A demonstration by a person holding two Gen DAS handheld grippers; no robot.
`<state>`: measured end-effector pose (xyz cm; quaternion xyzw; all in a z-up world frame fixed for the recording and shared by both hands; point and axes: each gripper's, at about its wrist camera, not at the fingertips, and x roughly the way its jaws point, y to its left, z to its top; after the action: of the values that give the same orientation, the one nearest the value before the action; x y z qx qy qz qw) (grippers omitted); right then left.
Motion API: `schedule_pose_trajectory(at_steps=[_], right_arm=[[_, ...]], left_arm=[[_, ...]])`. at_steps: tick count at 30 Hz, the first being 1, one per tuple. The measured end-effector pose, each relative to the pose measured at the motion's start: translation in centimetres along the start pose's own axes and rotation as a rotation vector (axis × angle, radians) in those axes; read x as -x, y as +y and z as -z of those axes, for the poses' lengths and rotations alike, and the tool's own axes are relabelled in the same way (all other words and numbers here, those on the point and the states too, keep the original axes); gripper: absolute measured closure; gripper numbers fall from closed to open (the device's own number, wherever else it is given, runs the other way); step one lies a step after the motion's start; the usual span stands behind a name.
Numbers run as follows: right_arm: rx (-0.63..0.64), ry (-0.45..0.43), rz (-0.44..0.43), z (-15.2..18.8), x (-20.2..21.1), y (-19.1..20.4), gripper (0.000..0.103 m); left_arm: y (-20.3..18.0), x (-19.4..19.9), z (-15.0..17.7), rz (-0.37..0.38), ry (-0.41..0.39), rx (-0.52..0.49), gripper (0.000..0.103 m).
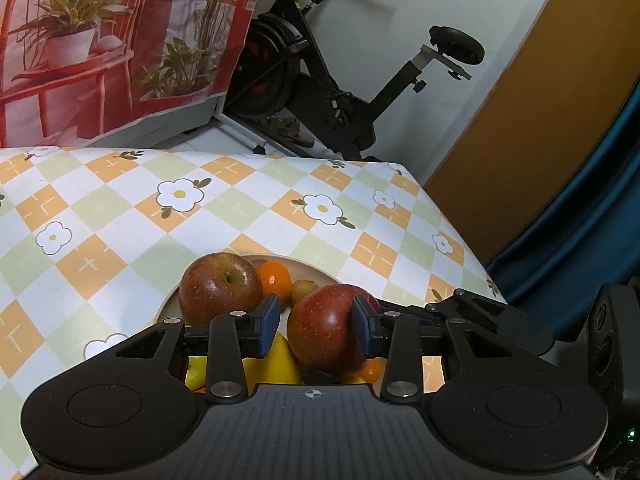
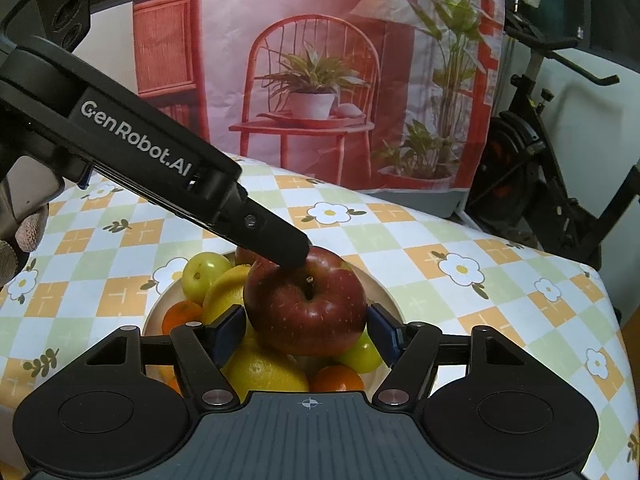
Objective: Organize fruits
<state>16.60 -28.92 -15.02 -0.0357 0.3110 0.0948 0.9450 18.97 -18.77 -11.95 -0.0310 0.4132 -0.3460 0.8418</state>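
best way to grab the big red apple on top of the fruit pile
Grip the big red apple across its widest middle, one pad on each flank, coming in from the near side, angled down. It sits stem-up on the pile, so the sides are clear; the right gripper already straddles it there.

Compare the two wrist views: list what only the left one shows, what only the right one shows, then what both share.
Left wrist only: a brown door, a small brown fruit behind the front apple. Right wrist only: the left gripper's finger resting on that apple's top, yellow-green fruits, a gloved hand. Both: that apple between blue pads, mandarins, plate, checked tablecloth, exercise bike.
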Motion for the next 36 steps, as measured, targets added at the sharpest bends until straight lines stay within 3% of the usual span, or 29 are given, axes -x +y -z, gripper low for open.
schedule_pose_trajectory(at_steps=[14,16,18,22,24,30,36], right_arm=[[-0.014,-0.013,0.033,0.0,1.3,0.4,0.033],[-0.022,-0.017,0.038,0.0,1.7,0.5,0.033],[-0.033,-0.024,0.045,0.1,2.1,0.5,0.03],[-0.057,-0.039,0.061,0.5,2.9,1.1,0.021],[-0.079,-0.052,0.07,0.8,3.5,1.4,0.018],[-0.153,-0.11,0.095,1.7,5.6,2.1,0.0],[-0.287,-0.162,0.098,2.0,7.7,2.6,0.0]], left_arm=[[0.1,3.0,0.9,-0.092,-0.072,-0.053,0.06],[0.2,3.7,1.3,-0.114,-0.088,-0.071,0.053],[0.3,4.7,1.7,-0.142,-0.121,-0.086,0.035],[0.5,6.7,2.7,-0.177,-0.177,-0.109,0.028],[0.4,7.6,3.2,-0.206,-0.195,-0.122,0.018],[0.5,10.3,5.1,-0.266,-0.248,-0.153,0.012],[0.7,13.0,6.8,-0.324,-0.316,-0.164,0.009]])
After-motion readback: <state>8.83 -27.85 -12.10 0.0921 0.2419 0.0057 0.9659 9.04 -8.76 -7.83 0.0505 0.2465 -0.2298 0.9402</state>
